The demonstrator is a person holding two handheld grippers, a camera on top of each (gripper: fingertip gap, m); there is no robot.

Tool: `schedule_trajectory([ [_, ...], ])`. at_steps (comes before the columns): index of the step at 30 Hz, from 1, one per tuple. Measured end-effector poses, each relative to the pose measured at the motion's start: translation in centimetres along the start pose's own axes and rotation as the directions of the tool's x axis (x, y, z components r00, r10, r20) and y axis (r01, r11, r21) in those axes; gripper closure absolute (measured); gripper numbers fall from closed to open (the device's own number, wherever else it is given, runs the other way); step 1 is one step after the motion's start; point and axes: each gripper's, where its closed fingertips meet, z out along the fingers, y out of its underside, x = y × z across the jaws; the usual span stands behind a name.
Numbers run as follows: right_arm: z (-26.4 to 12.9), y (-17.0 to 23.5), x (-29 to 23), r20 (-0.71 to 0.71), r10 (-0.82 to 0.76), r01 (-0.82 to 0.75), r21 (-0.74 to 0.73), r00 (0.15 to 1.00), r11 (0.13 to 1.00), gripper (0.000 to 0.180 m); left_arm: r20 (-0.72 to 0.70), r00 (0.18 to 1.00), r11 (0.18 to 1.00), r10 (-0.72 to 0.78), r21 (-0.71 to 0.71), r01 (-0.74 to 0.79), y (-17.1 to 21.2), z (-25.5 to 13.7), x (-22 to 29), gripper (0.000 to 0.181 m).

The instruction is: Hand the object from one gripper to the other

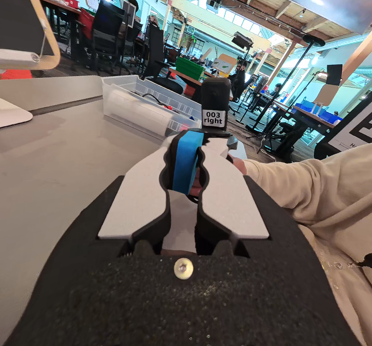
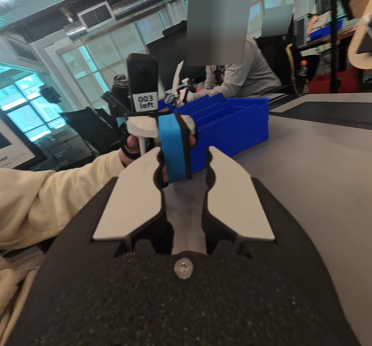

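Observation:
The object is a flat blue piece with a black edge (image 1: 186,163). My left gripper (image 1: 189,145) is shut on it and holds it upright above the grey table (image 1: 60,165). The right gripper's black camera mount (image 1: 215,103) faces me just beyond it. In the right wrist view the blue object (image 2: 173,149) stands between the fingers of my open right gripper (image 2: 184,151). It sits close against the left finger (image 2: 141,175), with a gap to the right finger (image 2: 231,185). The left gripper's camera mount (image 2: 143,83) and a hand show behind it.
A clear plastic bin (image 1: 145,105) stands on the table beyond the grippers. A blue bin (image 2: 231,123) sits on the table just behind the object. A person in grey (image 2: 241,75) sits across the table. Cream sleeves (image 1: 302,185) reach in from the sides.

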Motion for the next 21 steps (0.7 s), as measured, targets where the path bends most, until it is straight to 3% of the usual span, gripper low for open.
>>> schedule_trajectory([
  [1, 0.0, 0.1, -0.7, 0.050, 0.000, 0.000, -0.009, 0.999, 1.000, 0.156, 0.000, 1.000, 1.000, 0.001, 0.002, -0.001, 0.1, 0.1, 0.0, 0.156],
  [5, -0.4, 0.4, 0.1, -0.037, -0.072, 0.069, -0.073, 0.997, 0.995, 0.156, 0.069, 0.998, 1.000, 0.013, -0.029, -0.011, 0.5, 0.0, -0.7, 0.147],
  [7, -0.8, 0.3, 1.4, -0.142, -0.120, 0.106, -0.106, 0.982, 0.989, 0.156, 0.165, 0.985, 0.998, 0.058, -0.046, -0.051, 0.6, -0.6, -1.3, 0.129],
  [10, -2.1, 0.0, 3.6, -0.316, -0.213, 0.165, -0.172, 0.924, 0.971, 0.156, 0.368, 0.918, 0.987, 0.150, -0.111, -0.116, 2.0, -2.3, -2.6, 0.123],
  [13, -3.3, -0.4, 5.0, -0.424, -0.295, 0.214, -0.228, 0.856, 0.950, 0.156, 0.528, 0.836, 0.987, 0.151, -0.126, -0.099, 4.9, -4.0, -3.0, 0.129],
  [15, -3.6, -0.7, 5.3, -0.446, -0.291, 0.204, -0.233, 0.847, 0.951, 0.156, 0.592, 0.801, 0.989, 0.094, -0.147, -0.007, 7.9, -4.5, -2.5, 0.137],
  [18, -3.8, -0.8, 5.5, -0.462, -0.293, 0.202, -0.237, 0.837, 0.950, 0.156, 0.596, 0.800, 0.966, 0.070, -0.241, 0.096, 11.5, -4.0, -0.3, 0.137],
  [21, -3.9, -0.8, 5.8, -0.470, -0.294, 0.195, -0.247, 0.833, 0.949, 0.157, 0.611, 0.781, 0.971, 0.124, -0.235, 0.030, 11.4, -3.9, 1.6, 0.135],
])
